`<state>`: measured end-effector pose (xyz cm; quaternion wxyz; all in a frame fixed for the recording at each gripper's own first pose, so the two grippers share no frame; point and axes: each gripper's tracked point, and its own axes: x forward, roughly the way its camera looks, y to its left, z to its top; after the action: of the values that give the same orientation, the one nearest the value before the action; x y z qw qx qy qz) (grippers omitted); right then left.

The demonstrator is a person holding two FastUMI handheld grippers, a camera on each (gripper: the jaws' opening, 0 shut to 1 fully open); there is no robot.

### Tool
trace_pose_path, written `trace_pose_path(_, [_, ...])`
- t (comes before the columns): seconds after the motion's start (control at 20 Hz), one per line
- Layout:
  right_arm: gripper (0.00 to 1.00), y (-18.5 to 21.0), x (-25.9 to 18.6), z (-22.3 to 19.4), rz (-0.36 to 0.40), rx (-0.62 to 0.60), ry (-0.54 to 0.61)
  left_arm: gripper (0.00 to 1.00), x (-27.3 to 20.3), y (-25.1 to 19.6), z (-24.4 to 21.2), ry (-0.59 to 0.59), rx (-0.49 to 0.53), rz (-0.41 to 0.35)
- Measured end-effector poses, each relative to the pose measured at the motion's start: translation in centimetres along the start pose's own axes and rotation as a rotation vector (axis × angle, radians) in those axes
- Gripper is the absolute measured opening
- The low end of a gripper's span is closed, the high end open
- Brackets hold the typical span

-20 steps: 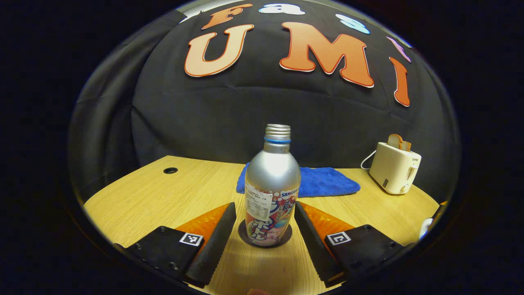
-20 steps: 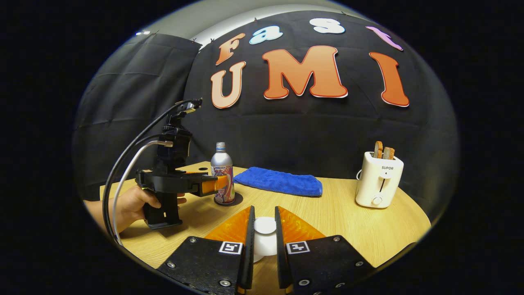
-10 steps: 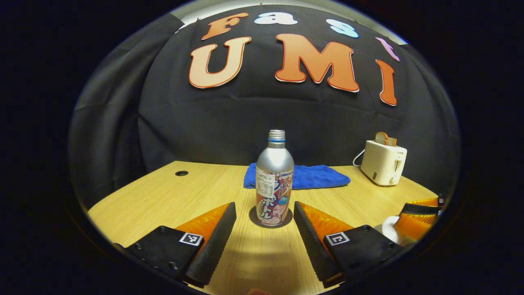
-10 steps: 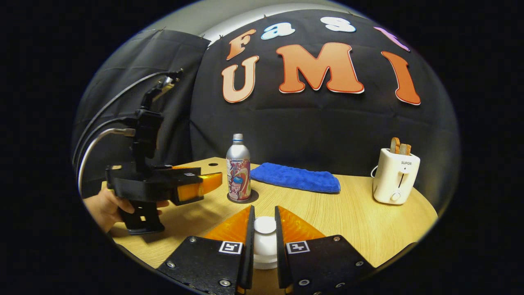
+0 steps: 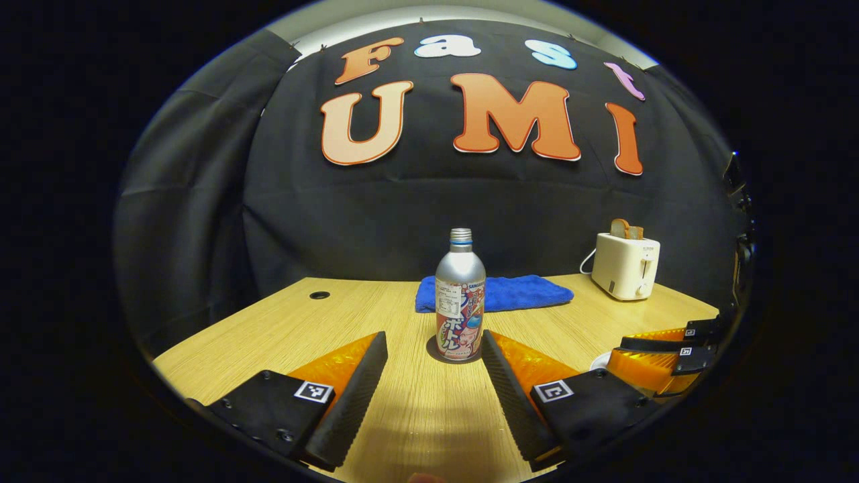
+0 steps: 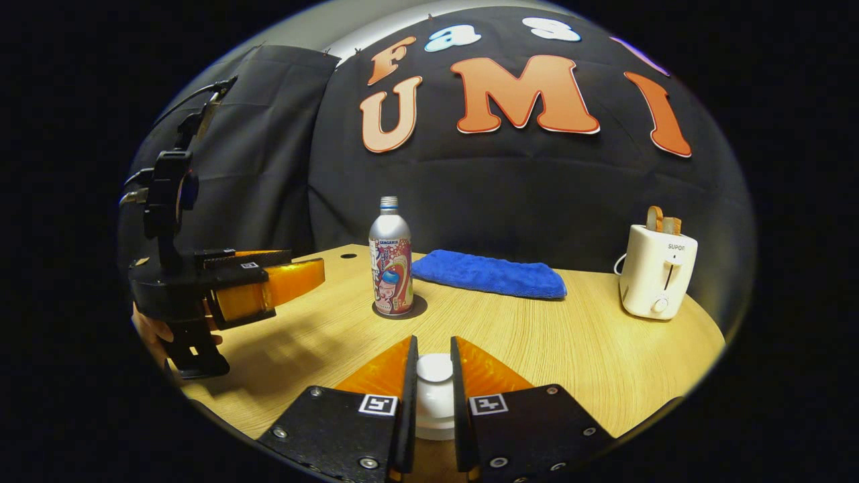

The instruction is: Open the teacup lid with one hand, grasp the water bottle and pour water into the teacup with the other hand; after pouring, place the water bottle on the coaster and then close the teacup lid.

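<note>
The silver water bottle (image 5: 460, 302) with a printed label stands upright and uncapped on a dark round coaster (image 5: 436, 354). My left gripper (image 5: 433, 362) is open and sits back from the bottle without touching it. From the right gripper view the bottle (image 6: 390, 268) is on its coaster (image 6: 419, 310), with the left gripper (image 6: 302, 275) off to its left, held by a hand (image 6: 144, 329). My right gripper (image 6: 433, 349) is shut on the white knob of the teacup lid (image 6: 435, 370). The cup beneath is hidden. The right gripper (image 5: 624, 347) and a white sliver of teacup (image 5: 599, 362) appear at the right of the left gripper view.
A folded blue towel (image 6: 490, 275) lies behind the bottle. A white toaster (image 6: 656, 272) holding bread slices stands at the back right. The wooden table (image 6: 570, 349) has a cable hole (image 5: 319, 295) at the far left. The black cloth wall closes the back.
My left gripper has drawn back from the bottle, staying open; the bottle remains on the coaster. My right gripper stays shut on the lid knob.
</note>
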<state>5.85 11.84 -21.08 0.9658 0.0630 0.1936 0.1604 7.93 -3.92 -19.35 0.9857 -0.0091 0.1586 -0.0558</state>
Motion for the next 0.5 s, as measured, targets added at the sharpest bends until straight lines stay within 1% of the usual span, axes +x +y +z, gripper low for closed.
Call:
trace_pose_path(0.2, [0.25, -0.1, -0.2, -0.2, -0.006, 0.02, 0.015, 0.93, -0.6, 0.0, 0.2, -0.006, -0.005, 0.005])
trace_pose_path(0.3, [0.28, -0.3, -0.3, -0.2, -0.023, 0.023, 0.018, 0.93, -0.9, -0.1, 0.9, -0.028, -0.01, 0.009])
trace_pose_path(0.4, [0.36, -0.7, -0.7, 0.3, -0.041, 0.008, 0.006, 0.93, -1.4, -0.1, 1.7, -0.048, -0.008, 0.019])
trace_pose_path(0.45, [0.45, -0.7, -1.0, 0.8, -0.041, 0.011, -0.008, 0.93, -1.7, -0.2, 2.2, -0.06, -0.008, 0.021])
trace_pose_path(0.5, [0.49, -1.0, -1.5, 1.5, -0.047, 0.015, -0.028, 0.93, -2.1, -0.1, 2.9, -0.077, -0.008, 0.026])
